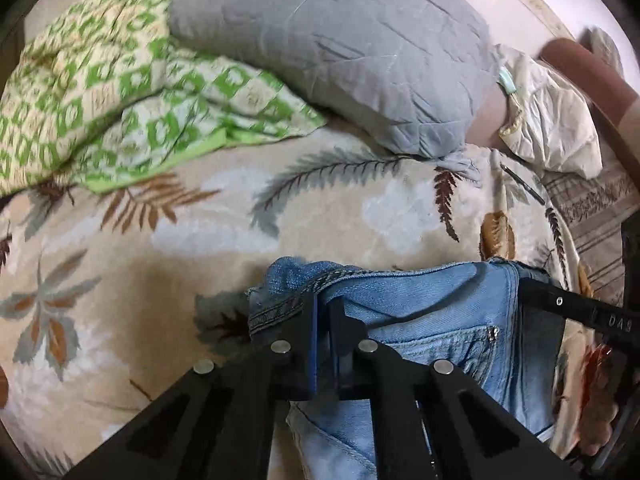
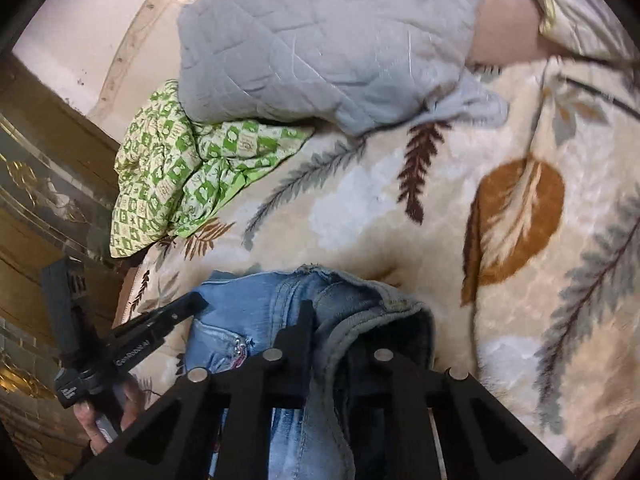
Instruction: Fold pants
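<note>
Light blue jeans (image 1: 420,300) lie bunched on a leaf-patterned blanket (image 1: 200,240). In the left wrist view my left gripper (image 1: 324,306) is shut on a stitched edge at the left end of the denim. The right gripper's black finger (image 1: 560,304) lies along the right end. In the right wrist view the jeans (image 2: 248,304) hang from both grips, and my right gripper (image 2: 332,332) is shut on a thick fold of waistband that hides part of its right finger. The left gripper (image 2: 176,316) reaches in from the left, held by a hand (image 2: 104,412).
A grey quilted pillow (image 1: 340,48) and a green checked cloth (image 1: 100,92) lie at the far side of the bed. A crumpled white cloth (image 1: 556,120) sits at the far right. A wooden, gilded bed frame (image 2: 48,200) borders the blanket (image 2: 400,208) on the left.
</note>
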Available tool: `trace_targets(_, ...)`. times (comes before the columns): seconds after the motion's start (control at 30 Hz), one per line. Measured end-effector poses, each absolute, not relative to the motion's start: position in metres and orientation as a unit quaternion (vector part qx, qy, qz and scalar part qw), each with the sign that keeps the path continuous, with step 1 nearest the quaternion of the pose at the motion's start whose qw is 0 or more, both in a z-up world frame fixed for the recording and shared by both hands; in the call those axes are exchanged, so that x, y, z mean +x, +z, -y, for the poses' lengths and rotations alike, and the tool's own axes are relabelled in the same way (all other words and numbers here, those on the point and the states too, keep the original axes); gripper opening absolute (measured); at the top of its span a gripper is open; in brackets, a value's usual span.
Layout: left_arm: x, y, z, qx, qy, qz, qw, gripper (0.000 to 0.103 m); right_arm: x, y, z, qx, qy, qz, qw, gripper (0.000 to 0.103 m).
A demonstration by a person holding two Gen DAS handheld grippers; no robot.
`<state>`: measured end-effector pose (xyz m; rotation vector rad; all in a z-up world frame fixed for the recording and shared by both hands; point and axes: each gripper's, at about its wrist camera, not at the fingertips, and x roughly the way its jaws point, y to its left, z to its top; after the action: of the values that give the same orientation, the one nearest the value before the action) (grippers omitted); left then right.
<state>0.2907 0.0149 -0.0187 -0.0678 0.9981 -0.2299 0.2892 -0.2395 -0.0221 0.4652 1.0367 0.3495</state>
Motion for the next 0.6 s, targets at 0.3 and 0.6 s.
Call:
trace_targets(0.3,0.288,-0.035,0.006,0.061,-0.070,-0.484,0.870,0.007,0.292,-0.045,0.240,0.205,0.136,-0.525,0.815,0.032)
trace_targets(0.6,0.237,0.003,-0.002,0.042,-0.042,-0.408,0.911,0.099,0.242,-0.008,0.256,0.204,0.135,-0.475,0.845,0.068)
